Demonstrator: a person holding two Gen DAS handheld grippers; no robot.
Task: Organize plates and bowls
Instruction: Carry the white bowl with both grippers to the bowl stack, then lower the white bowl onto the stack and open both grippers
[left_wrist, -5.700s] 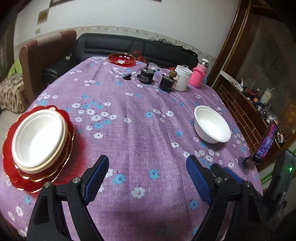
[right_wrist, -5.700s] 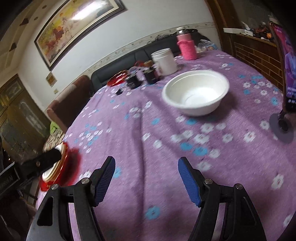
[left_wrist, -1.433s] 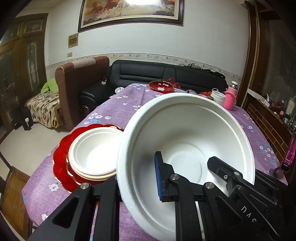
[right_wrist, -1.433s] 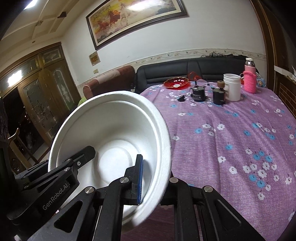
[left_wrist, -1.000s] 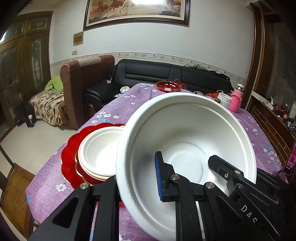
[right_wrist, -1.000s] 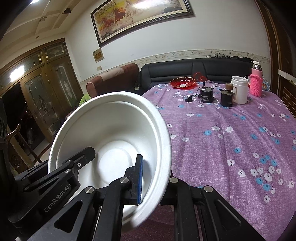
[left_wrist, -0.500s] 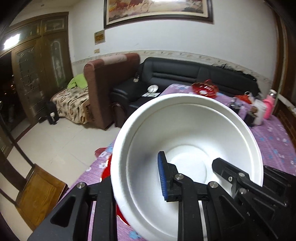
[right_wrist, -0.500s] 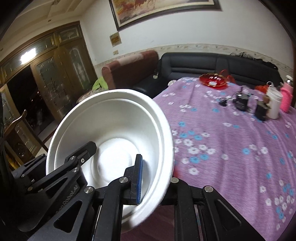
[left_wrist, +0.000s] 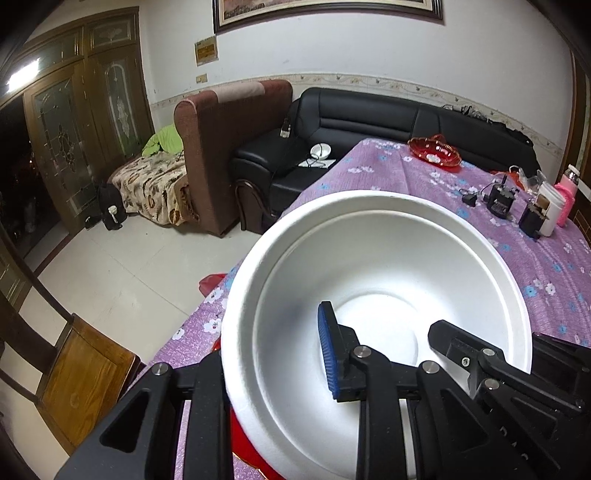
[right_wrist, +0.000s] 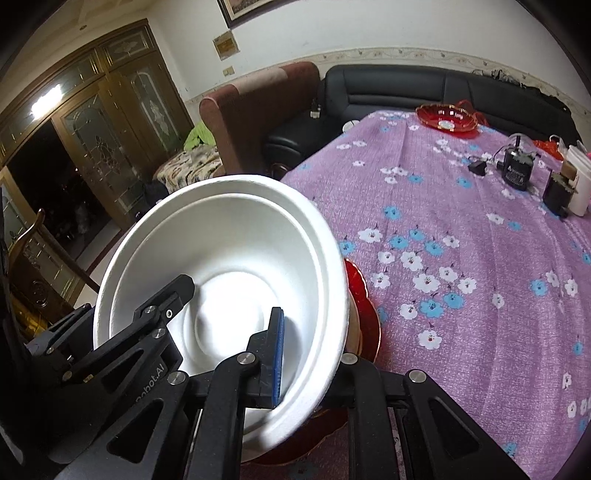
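Together the left gripper (left_wrist: 275, 363) and right gripper (right_wrist: 314, 354) each clamp the empty white bowl's (left_wrist: 376, 266) rim above the red plate (right_wrist: 364, 314).

Home living room: black sofa (left_wrist: 388, 122) at 12, armchair (left_wrist: 229, 147) at 10, framed painting (left_wrist: 325, 11) above.

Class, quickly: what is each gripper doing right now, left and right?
Left gripper: shut on the rim of the white bowl.
Right gripper: shut on the opposite rim of the same white bowl.

Floral purple tablecloth (right_wrist: 461, 229) under red plate (right_wrist: 445, 117)
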